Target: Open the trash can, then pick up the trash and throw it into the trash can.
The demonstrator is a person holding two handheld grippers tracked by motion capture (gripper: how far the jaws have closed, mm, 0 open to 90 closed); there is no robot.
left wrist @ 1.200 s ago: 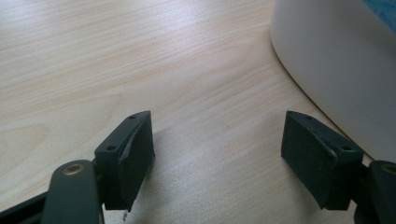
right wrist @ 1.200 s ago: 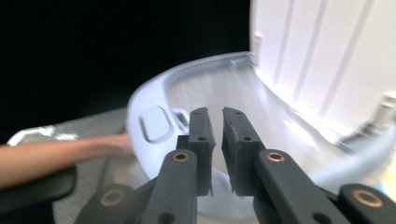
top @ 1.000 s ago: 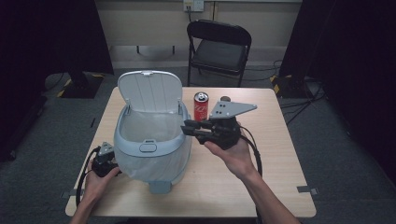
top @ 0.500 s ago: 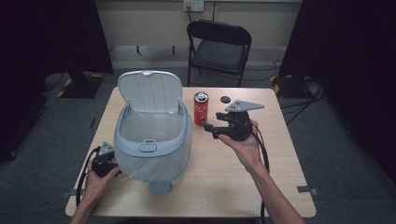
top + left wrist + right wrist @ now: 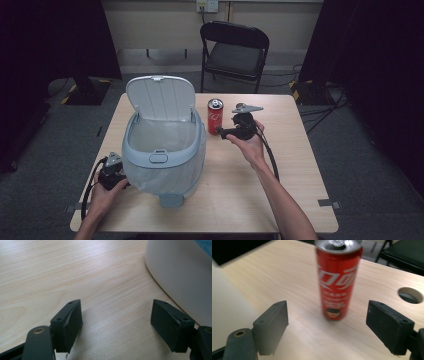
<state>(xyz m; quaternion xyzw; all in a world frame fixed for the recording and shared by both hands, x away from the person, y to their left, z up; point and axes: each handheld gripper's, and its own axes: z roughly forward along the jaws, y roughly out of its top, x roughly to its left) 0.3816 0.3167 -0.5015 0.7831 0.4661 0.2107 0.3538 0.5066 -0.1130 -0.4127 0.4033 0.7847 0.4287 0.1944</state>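
Before red can [image 5: 339,282], hand-held gripper [image 5: 337,327] wide, empty

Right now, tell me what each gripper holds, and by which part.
Nothing is held. The right gripper has just opened, its jaws short of the red can. The left gripper is open over bare table.

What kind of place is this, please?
Probably a recording room or lab, not a home: one wooden table on grey carpet, dark curtains at both sides, a folding chair, and cables on the floor.

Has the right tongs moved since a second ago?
Yes. The right tongs have come down from over the bin rim to the tabletop beside the red can, jaws just opening, nothing between them.
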